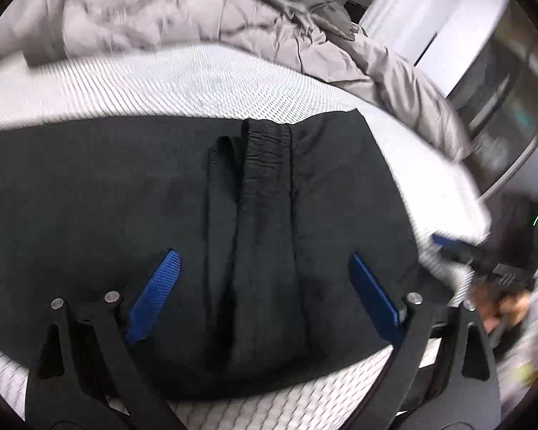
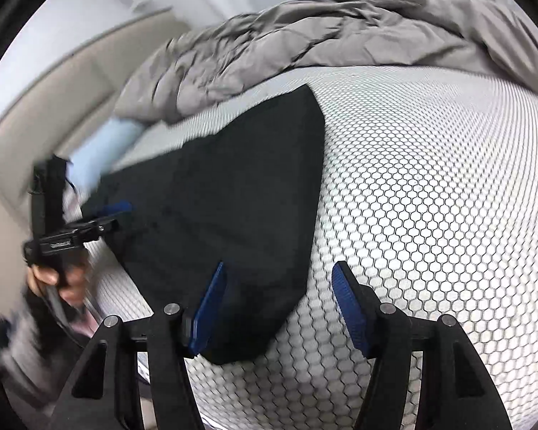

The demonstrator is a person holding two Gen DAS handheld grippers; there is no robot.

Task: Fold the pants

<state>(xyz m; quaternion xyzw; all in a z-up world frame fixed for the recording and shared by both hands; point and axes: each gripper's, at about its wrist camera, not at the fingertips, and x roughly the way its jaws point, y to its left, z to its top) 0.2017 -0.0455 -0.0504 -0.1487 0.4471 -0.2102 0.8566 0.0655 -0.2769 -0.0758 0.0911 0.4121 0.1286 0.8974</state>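
Note:
Black pants [image 1: 262, 215] lie flat on a white honeycomb-patterned mattress [image 1: 161, 82], with a bunched ridge and elastic waistband running up the middle. My left gripper [image 1: 263, 254] is open and empty just above that ridge. In the right wrist view the pants [image 2: 226, 193] show as a dark folded slab with a corner near the jaws. My right gripper [image 2: 279, 268] is open and empty over that near corner. The left gripper [image 2: 104, 215] shows at the far left, held by a hand. The right gripper [image 1: 448, 245] shows blurred at the right of the left wrist view.
A rumpled grey duvet [image 1: 197, 10] is piled along the far side of the mattress [image 2: 430, 197]. A light blue cloth [image 2: 104, 147] lies by the beige headboard [image 2: 53, 89]. The mattress edge drops off at the right of the left wrist view, with a door and dark furniture beyond.

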